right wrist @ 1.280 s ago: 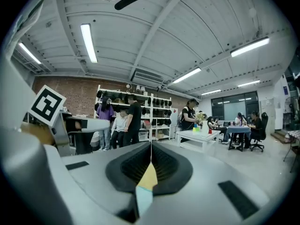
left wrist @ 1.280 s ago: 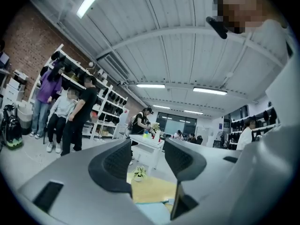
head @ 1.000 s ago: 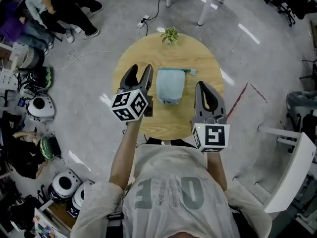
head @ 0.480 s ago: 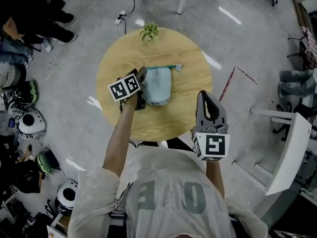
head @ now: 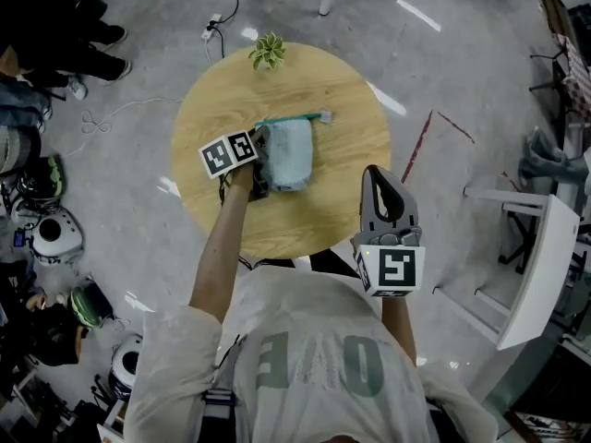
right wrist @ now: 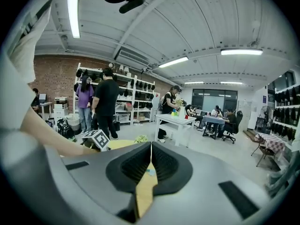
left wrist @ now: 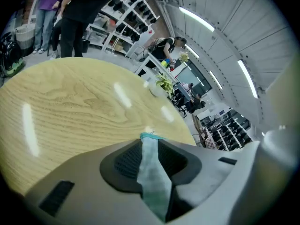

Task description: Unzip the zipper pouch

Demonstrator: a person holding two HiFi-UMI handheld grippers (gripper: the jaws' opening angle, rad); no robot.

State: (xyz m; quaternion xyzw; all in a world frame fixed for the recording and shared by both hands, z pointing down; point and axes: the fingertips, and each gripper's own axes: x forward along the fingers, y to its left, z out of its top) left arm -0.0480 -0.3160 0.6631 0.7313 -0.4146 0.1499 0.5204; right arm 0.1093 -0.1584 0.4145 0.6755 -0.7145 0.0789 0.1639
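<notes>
A pale blue zipper pouch (head: 291,155) lies in the middle of the round wooden table (head: 342,90), its teal zipper (head: 294,118) along the far edge. My left gripper (head: 263,152) is down at the pouch's left edge. In the left gripper view its jaws have just been closing, and a fold of the pale teal pouch fabric (left wrist: 152,172) is pinched between the pads of the left gripper (left wrist: 149,138). My right gripper (head: 382,185) hovers near the table's front right edge, apart from the pouch. Seen in its own view, the right gripper (right wrist: 151,148) is shut on nothing.
A small potted plant (head: 268,50) stands at the table's far edge. A white chair (head: 536,266) is on the floor to the right. Helmets (head: 46,233) and bags line the floor at left, and people's legs (head: 55,35) show at upper left.
My left gripper dropped from above the table to the pouch's left edge and its open jaws closed on the fabric. The right gripper stayed almost where it was, still shut.
</notes>
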